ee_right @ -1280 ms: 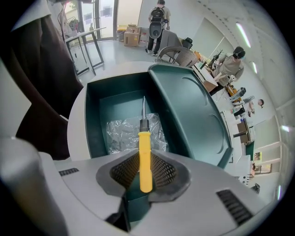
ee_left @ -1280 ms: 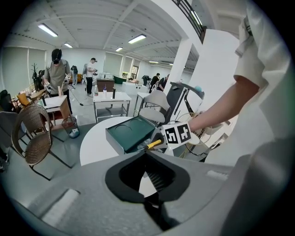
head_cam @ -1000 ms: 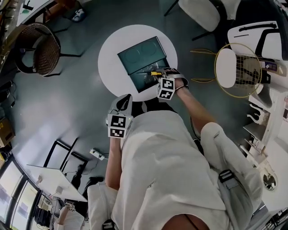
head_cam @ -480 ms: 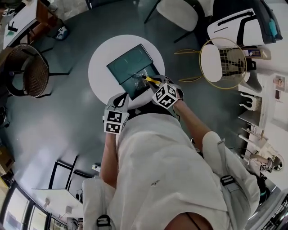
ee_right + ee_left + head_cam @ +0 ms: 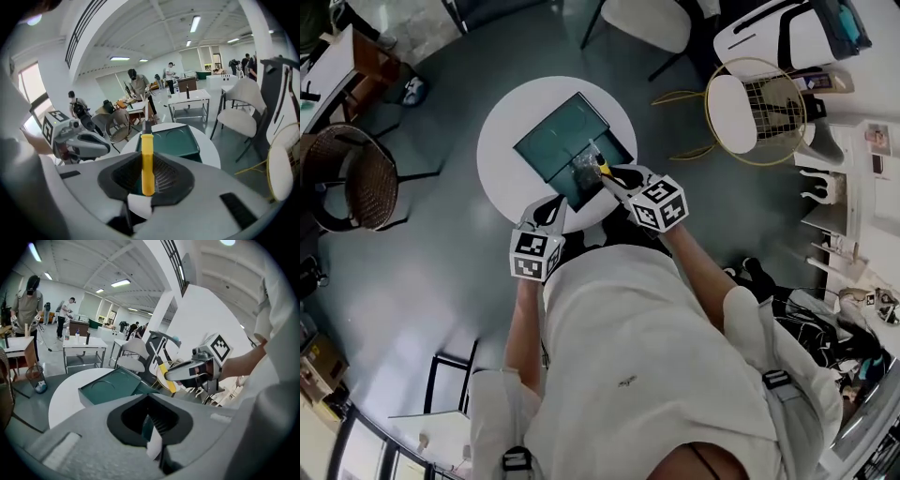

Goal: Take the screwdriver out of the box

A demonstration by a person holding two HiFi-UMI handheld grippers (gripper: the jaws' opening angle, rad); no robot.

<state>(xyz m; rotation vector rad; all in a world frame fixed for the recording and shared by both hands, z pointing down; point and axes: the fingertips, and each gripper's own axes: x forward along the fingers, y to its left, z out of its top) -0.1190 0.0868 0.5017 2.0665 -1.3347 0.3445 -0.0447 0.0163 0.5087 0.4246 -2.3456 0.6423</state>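
An open green box lies on the round white table. My right gripper is shut on the yellow handle of the screwdriver, which hangs above the box's near edge. In the right gripper view the screwdriver stands upright between the pads, its metal shaft pointing away over the box. My left gripper hovers at the table's near edge, left of the box, with a narrow gap and nothing between its pads. From the left gripper view, the right gripper and the screwdriver float above the box.
A gold wire stool with a white seat stands right of the table. A wicker chair is at the left and a white chair behind. Several people work at far tables.
My right gripper has risen from the box with the screwdriver and rolled its wrist, so the tool now points up and away. The left gripper has shifted slightly along the table edge.
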